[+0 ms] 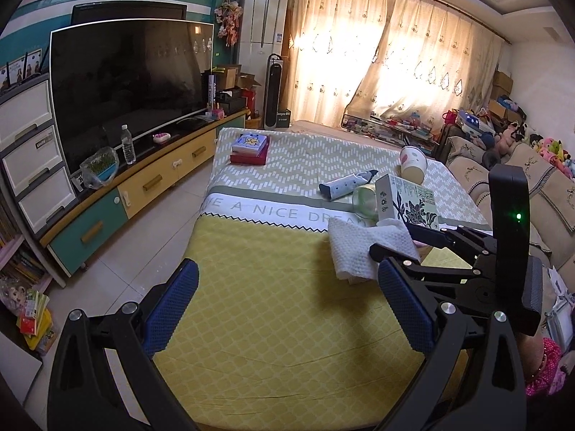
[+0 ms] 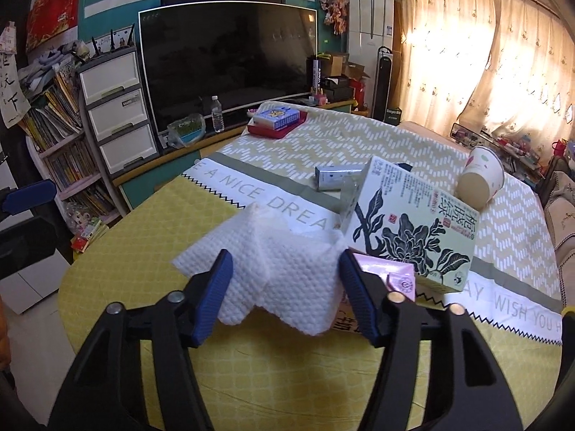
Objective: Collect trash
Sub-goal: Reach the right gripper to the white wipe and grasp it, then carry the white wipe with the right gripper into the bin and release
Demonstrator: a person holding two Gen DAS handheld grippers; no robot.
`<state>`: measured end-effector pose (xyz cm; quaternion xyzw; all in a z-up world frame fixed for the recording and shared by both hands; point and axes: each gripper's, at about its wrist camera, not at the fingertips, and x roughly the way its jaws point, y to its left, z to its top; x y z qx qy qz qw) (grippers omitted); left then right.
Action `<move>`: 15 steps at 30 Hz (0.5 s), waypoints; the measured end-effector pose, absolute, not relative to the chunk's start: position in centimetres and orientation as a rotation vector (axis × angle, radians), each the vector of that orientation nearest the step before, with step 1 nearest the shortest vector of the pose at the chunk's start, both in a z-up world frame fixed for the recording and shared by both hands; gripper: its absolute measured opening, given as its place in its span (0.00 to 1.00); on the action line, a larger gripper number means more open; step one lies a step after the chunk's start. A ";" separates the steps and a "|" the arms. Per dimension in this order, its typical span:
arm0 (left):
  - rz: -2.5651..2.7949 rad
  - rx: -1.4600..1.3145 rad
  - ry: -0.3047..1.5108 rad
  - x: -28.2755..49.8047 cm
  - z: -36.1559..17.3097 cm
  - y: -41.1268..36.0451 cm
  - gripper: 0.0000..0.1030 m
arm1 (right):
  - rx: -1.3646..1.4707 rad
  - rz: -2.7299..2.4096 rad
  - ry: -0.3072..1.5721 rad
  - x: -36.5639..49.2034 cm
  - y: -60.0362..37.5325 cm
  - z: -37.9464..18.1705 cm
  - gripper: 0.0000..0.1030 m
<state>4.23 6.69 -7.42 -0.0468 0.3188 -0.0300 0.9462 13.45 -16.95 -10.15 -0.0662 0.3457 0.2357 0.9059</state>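
Now the paper towel (image 2: pixel 284 280) is framed between the wide-open fingers of the right gripper (image 2: pixel 285 294), so it can be pinched. It lies on the worktop (image 2: pixel 251 377) beside a printed box (image 2: pixel 409 230). The left gripper (image 1: pixel 287 305) is held wide open, empty.

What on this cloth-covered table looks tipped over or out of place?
The white paper cup with coloured dots lies on its side, as does a clear glass jar. The crumpled white paper towel sits loose between the open right gripper fingers.
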 end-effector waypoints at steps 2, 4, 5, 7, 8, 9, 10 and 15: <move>-0.064 -0.098 0.648 4.2 -7.4 6.7 0.95 | -0.140 0.492 0.710 13.4 -16.8 -10.0 0.39; -0.067 -0.098 0.650 4.2 -7.5 6.4 0.95 | -0.146 0.500 0.706 13.2 -16.7 -10.0 0.29; -0.067 -0.098 0.652 4.1 -7.5 6.3 0.95 | -0.146 0.512 0.704 13.1 -16.7 -9.9 0.19; -0.069 -0.098 0.656 4.1 -7.6 6.1 0.95 | -0.134 0.528 0.704 13.1 -16.5 -9.9 0.08; -0.069 -0.098 0.657 4.2 -7.8 6.2 0.95 | -0.126 0.534 0.698 12.9 -16.6 -9.7 0.07; -0.070 -0.098 0.659 4.3 -7.9 6.3 0.95 | -0.108 0.543 0.683 12.8 -16.9 -9.4 0.07; -0.070 -0.098 0.662 4.3 -7.9 6.2 0.95 | -0.097 0.546 0.673 12.7 -17.1 -9.1 0.07; -0.073 -0.097 0.662 4.4 -8.0 6.1 0.95 | -0.059 0.536 0.615 12.0 -19.1 -6.7 0.07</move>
